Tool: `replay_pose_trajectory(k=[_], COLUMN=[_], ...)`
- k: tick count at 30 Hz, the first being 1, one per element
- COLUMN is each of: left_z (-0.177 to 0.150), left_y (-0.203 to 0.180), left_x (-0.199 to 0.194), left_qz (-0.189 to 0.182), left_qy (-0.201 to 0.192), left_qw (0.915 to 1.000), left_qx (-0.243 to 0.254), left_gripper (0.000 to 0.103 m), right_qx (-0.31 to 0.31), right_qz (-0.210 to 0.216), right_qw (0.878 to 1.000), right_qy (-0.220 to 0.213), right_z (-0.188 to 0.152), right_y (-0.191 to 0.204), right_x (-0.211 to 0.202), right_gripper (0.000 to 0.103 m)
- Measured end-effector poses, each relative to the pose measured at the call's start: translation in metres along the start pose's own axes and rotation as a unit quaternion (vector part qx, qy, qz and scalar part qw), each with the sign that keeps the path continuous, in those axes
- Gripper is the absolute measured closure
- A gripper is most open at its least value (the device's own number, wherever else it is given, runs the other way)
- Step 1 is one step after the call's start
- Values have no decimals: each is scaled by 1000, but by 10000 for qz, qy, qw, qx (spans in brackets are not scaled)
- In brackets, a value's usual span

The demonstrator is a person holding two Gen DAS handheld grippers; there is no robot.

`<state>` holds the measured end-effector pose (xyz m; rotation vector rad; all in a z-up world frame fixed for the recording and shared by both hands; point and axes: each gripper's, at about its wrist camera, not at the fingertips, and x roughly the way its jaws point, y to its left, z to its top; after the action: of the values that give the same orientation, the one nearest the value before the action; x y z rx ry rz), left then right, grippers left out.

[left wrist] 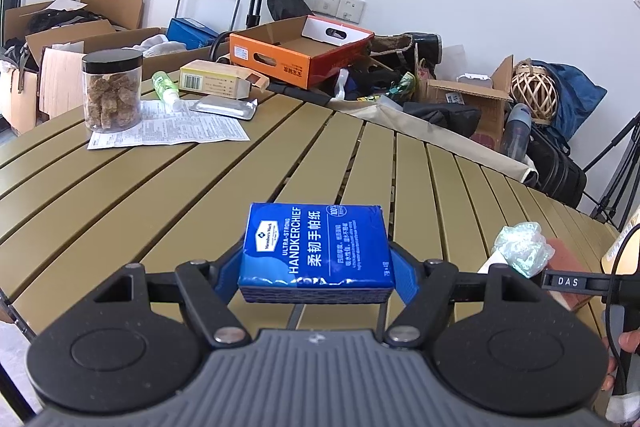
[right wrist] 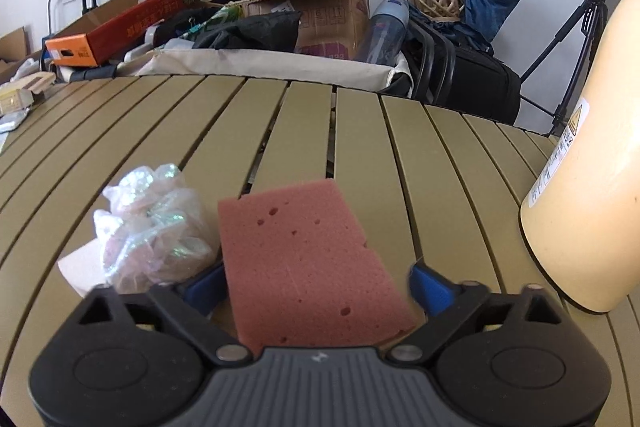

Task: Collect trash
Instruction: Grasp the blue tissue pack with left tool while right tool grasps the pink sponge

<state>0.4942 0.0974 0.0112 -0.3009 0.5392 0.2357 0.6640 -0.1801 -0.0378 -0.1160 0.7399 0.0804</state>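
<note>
L gripper (left wrist: 318, 273) clamps the blue tissue pack (left wrist: 316, 247). R gripper (right wrist: 318, 291) straddles the pink sponge (right wrist: 308, 259) w/ jaws apart, not visibly pressing. Crumpled plastic wrap (right wrist: 154, 227) sits just left of R gripper on the counter (right wrist: 420, 155). Risk: closing could snag wrap or skew sponge.

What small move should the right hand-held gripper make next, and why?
Probably close the right hand-held gripper on the pink rectangular foam sponge: it lies between the open jaws, and they do not seem to press it yet.
</note>
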Motion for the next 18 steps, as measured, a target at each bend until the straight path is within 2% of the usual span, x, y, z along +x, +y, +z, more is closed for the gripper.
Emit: replay_pose_trajectory(k=[1, 11, 18], left_z=[0, 1, 0], left_y=[0, -1, -4], left_x=[0, -7, -15], left_qz=[-6, -69, -168], left_qy=[-3, -76, -132], left_qw=[10000, 9999, 9998], left_qx=[-1, 19, 13], left_gripper=[29, 29, 29], right_qx=[41, 162, 276], right_qz=[39, 25, 42], right_qw=[10000, 9998, 9994], right_qy=[-4, -82, -224], right_z=[0, -6, -9], right_y=[-1, -4, -10], right_x=[0, -8, -30], right_gripper=[22, 26, 26])
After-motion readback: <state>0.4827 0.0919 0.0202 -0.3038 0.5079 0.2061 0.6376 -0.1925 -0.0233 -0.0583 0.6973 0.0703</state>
